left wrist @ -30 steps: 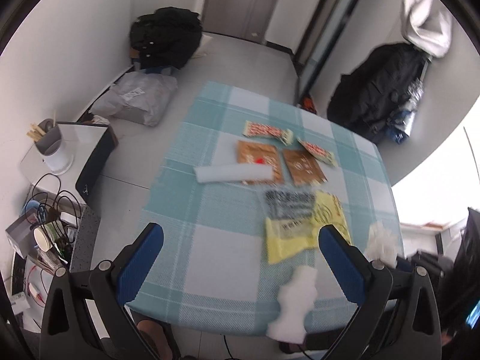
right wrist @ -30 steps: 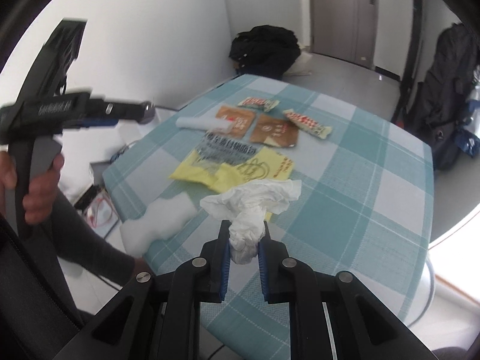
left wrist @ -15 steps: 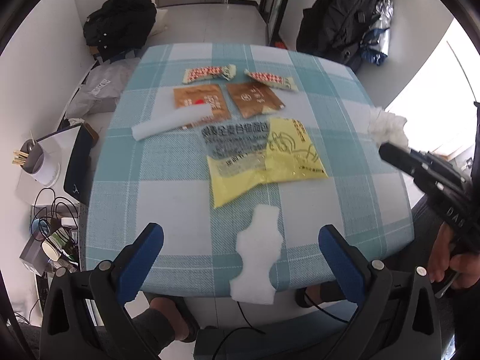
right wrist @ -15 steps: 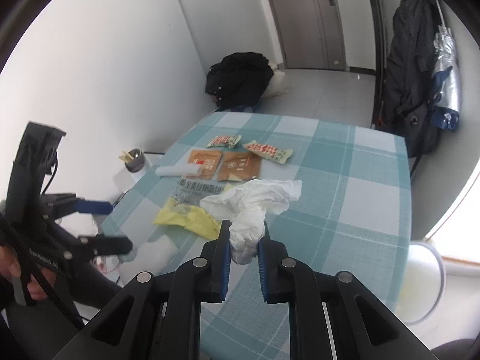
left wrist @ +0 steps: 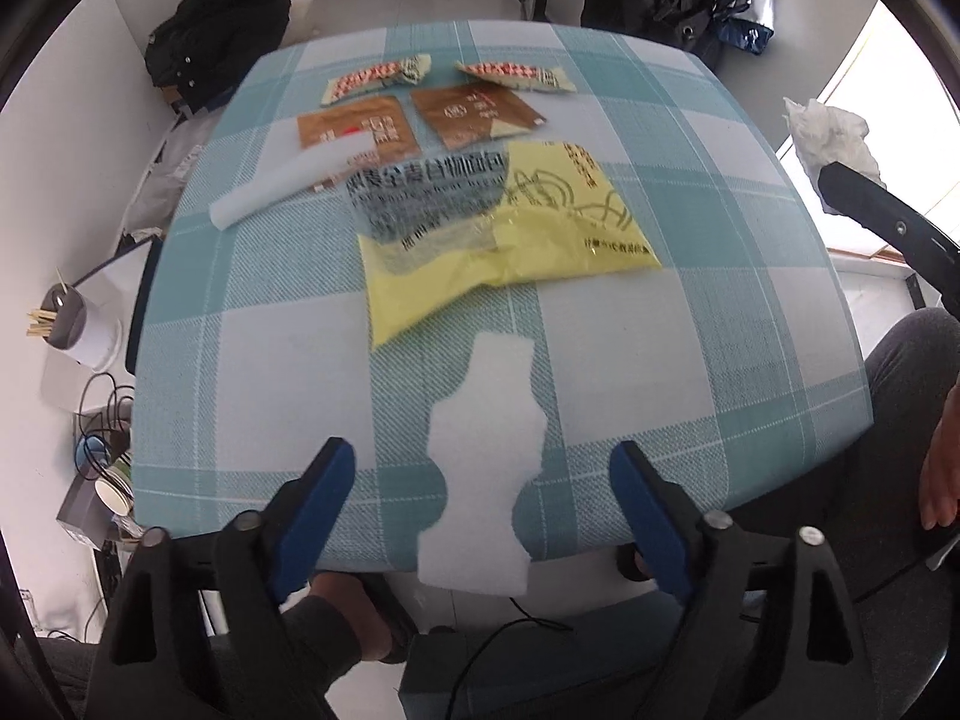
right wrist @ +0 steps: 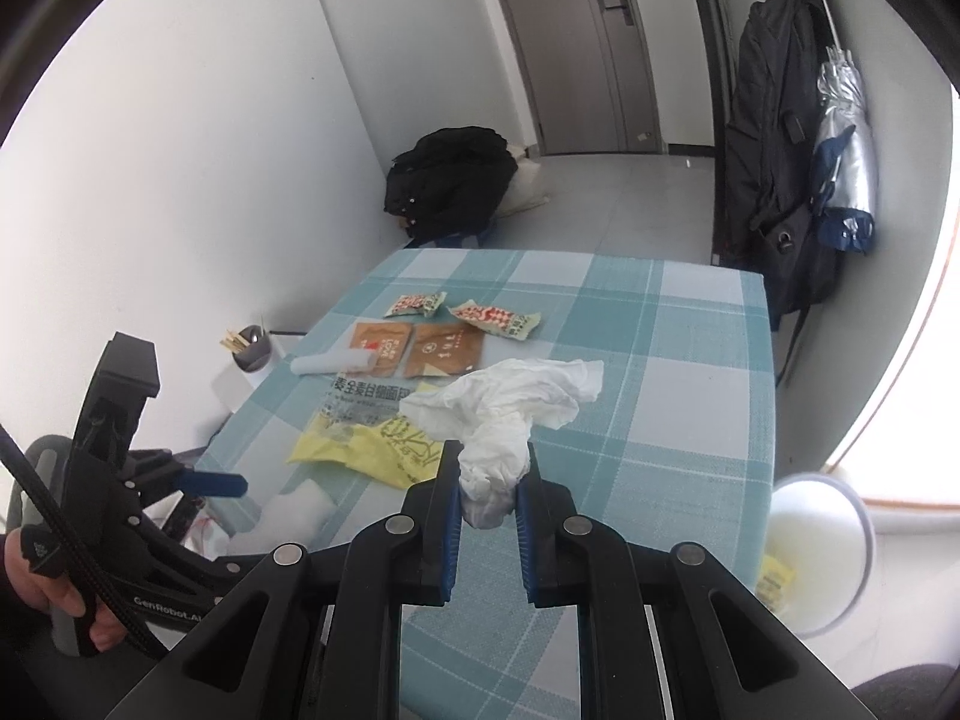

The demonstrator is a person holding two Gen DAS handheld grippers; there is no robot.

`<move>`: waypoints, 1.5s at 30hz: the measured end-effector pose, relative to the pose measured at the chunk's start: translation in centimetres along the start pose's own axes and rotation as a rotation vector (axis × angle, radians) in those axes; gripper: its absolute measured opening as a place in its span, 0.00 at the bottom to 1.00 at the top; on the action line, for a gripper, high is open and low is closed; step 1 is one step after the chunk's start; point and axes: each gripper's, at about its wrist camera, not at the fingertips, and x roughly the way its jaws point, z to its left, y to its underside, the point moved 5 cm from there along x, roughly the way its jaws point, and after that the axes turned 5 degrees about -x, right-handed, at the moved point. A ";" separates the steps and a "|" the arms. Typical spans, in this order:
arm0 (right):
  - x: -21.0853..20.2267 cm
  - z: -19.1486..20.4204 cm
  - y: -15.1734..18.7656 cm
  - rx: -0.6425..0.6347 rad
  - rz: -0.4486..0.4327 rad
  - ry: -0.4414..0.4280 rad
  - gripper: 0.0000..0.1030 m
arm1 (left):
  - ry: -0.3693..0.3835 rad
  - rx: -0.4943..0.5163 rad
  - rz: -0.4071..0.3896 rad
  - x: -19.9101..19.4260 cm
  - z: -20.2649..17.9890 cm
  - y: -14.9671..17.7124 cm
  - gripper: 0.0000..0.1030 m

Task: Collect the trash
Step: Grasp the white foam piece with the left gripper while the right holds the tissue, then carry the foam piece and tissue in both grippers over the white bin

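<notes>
Right gripper [right wrist: 489, 495] clamps crumpled tissue [right wrist: 501, 414] for the bin [right wrist: 840, 594] lower right; left gripper [left wrist: 480, 474] wide open, empty, straddling foam scrap [left wrist: 486, 456].

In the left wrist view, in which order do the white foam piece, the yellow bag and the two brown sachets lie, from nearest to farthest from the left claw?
From the left claw, which is open:
1. White foam piece, between the fingers at the table's near edge.
2. Yellow bag, mid-table.
3. Left brown sachet and right brown sachet, beyond the bag; too close to rank.
</notes>
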 end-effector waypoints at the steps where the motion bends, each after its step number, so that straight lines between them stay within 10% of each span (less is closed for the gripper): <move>1: 0.1 0.0 0.1 0.000 0.005 0.003 0.14 | 0.003 0.000 0.006 0.1 -0.1 0.0 0.76; 6: 0.1 0.3 0.1 -0.008 0.007 0.001 0.14 | -0.005 0.021 0.008 0.1 -0.7 0.2 0.66; 11: 0.1 0.2 0.0 -0.009 0.005 0.001 0.14 | -0.034 0.040 0.035 0.6 -1.2 0.4 0.30; 30: -0.8 -0.1 -0.3 0.007 -0.021 0.021 0.14 | 0.017 -0.034 -0.029 -2.4 -0.5 0.0 0.29; 45: -8.6 -3.6 -4.8 0.035 -0.172 0.105 0.14 | 0.095 0.066 -0.200 -7.7 -6.9 -6.9 0.29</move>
